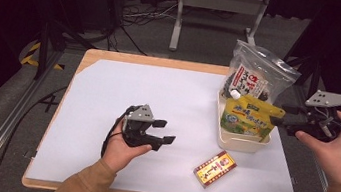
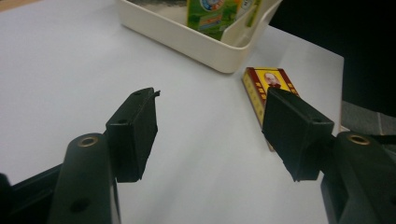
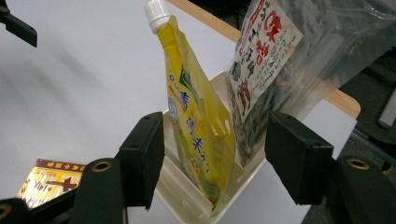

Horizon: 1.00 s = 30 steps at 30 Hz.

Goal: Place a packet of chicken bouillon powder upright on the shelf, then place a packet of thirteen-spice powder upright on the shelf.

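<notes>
Nearest my side of the table lies the red and yellow box, flat on the white sheet and untouched — by my reading the one item not yet packed. My left gripper hovers just left of it, jaws apart with nothing between them; in the left gripper view the box sits partly behind the right-hand jaw, printed face up, a portrait panel at its near end.

Further out stands the cream tub, near the right edge of the sheet. It holds two items upright: a yellow spout pouch with a white cap at the front, and behind it a clear bag of dark dried goods with a white label in red and black print. I judge both as already stowed.

My right gripper is beside the tub's right wall, jaws apart and empty; in the right gripper view the pouch leans slightly, apart from both pads, the bag just behind it.

Assessment — roughly two thirds done. Remaining: pick up the box and place it in the tub, where free room looks tight.
</notes>
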### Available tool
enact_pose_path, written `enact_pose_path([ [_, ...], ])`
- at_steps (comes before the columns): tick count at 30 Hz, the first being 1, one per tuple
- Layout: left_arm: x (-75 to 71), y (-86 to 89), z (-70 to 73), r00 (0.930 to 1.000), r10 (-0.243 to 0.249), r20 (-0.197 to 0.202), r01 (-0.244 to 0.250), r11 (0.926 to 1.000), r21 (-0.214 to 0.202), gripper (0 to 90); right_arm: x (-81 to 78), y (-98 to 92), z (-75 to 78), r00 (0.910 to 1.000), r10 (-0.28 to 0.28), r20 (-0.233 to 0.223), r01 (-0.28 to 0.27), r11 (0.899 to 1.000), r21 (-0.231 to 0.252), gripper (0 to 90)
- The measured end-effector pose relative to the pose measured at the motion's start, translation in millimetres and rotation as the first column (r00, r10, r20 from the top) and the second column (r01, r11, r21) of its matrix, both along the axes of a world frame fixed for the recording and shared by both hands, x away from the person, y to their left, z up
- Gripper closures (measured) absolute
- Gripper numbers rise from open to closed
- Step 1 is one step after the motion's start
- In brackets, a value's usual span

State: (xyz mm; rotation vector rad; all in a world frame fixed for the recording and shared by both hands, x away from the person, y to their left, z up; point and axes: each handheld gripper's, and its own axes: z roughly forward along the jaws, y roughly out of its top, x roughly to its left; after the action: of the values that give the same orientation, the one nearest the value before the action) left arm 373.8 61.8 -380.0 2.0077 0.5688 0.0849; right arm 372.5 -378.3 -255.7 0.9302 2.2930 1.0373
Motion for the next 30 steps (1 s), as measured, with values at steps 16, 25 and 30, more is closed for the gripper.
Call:
enact_pose_path([
  [16, -0.7, -46.4, -4.3, 0.9924, -0.09, -0.085, 0.098, 0.9901, 0.1, 29.5, -24.2, -6.6, -18.4, 1.0, -0.007, -0.003, 0.007, 0.999, 0.044, 37.1],
  [25, -3.8, -66.9, -5.6, 0.9875, -0.109, -0.114, 0.123, 0.985, 0.122, 25.3, -26.7, -3.8, -30.4, 0.9999, -0.001, -0.012, 0.002, 0.999, 0.048, 36.2],
  [30, -7.7, -82.6, -9.2, 0.9839, -0.132, -0.121, 0.147, 0.9813, 0.125, 24.6, -28.9, -1.4, -35.2, 0.9999, -0.005, -0.01, 0.006, 0.998, 0.057, 35.6],
])
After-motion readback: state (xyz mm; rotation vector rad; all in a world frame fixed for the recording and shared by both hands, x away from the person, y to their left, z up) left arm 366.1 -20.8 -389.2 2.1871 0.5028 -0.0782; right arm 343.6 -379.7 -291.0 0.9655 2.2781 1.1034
